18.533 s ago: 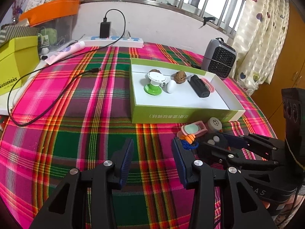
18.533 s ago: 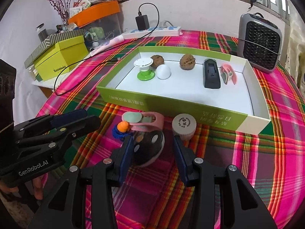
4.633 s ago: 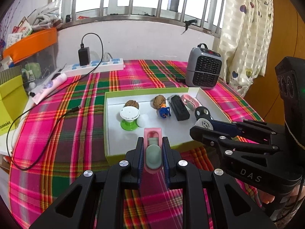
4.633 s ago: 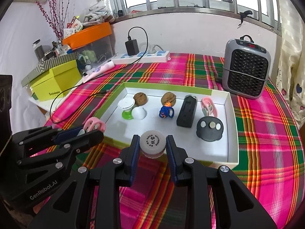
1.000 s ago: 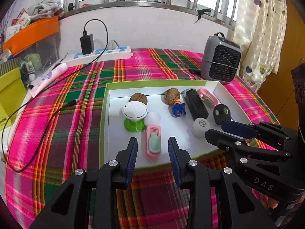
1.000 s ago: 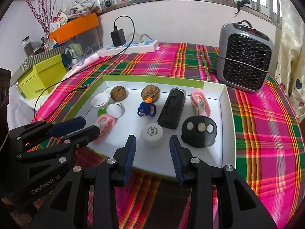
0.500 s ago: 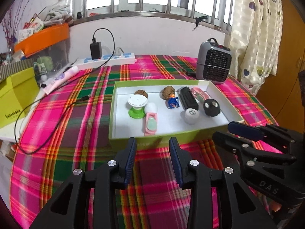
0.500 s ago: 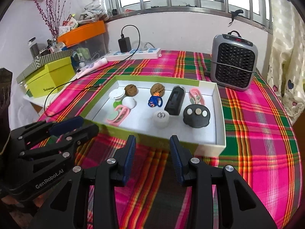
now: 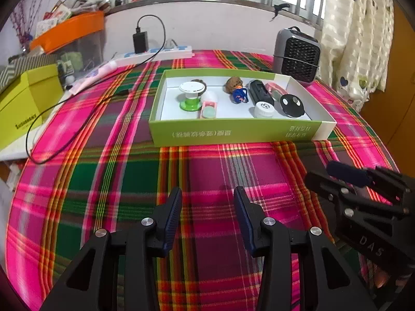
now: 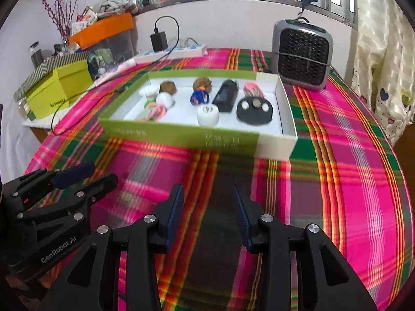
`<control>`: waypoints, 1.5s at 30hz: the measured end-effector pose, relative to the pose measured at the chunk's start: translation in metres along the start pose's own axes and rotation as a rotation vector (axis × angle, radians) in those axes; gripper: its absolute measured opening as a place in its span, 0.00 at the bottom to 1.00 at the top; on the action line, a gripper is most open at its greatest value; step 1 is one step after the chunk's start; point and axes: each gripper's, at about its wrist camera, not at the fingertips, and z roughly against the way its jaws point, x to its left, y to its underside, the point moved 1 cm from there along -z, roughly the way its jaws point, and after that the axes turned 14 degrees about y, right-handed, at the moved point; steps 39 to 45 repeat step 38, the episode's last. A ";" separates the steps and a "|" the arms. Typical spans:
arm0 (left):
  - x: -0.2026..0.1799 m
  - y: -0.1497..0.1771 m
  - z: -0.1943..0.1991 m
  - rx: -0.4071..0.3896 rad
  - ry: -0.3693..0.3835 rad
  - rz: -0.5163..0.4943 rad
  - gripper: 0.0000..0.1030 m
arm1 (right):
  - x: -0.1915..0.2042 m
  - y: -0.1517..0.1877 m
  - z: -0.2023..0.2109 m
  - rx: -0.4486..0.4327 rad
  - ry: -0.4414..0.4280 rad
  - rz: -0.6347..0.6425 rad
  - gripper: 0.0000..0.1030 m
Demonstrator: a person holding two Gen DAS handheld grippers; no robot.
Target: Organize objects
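Plaid cloth point(image 9: 135, 171) in pink, green and orange covers the table, and over its near part we hold both grippers with nothing in either. Our left gripper point(image 9: 207, 215) has its jaws opening, only bare cloth showing in the gap. Our right gripper point(image 10: 207, 212) has its jaws opening too, and again only cloth lies between the blue pads.

All the small things sit in the green-walled shallow box point(image 9: 233, 131) with a white floor, farther out on the cloth and well apart from both grippers. In the left wrist view, at the left end stands a white-topped stand on a green foot point(image 9: 190, 97), with a white egg-shaped piece point(image 9: 209, 95) just beside it on the right and a pink clip with a pale green centre point(image 9: 208, 110) on the near side. A walnut point(image 9: 233, 84) lies at the far wall, a second one point(image 10: 167, 87) behind the stand, and a blue and orange knotted cord point(image 9: 240, 96) touches the first walnut's near side. To the right come a black oblong case point(image 9: 260, 93), a second pink clip point(image 9: 275, 89) at the far right, a small white round jar point(image 9: 263, 108) and a black round piece with pale dots point(image 9: 291, 103).

Beyond the box's right end stands a grey fan heater point(image 9: 298, 54); a white power strip point(image 9: 158, 53) with a black charger lies along the far wall, and a yellow-green cardboard box point(image 9: 23, 103) sits off the left edge.
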 end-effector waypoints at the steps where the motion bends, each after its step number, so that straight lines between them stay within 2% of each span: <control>1: 0.000 0.001 0.001 -0.004 0.001 0.004 0.38 | -0.001 0.002 0.000 0.005 0.002 -0.005 0.39; 5: -0.001 0.004 -0.004 0.024 0.005 0.029 0.39 | -0.007 0.006 -0.002 0.031 0.013 -0.031 0.39; 17: -0.012 0.005 -0.009 0.048 -0.028 -0.013 0.48 | -0.011 0.006 -0.004 0.042 0.059 -0.035 0.39; 45: -0.013 0.005 -0.009 0.050 -0.033 -0.016 0.48 | -0.008 0.006 -0.004 0.043 0.074 -0.023 0.40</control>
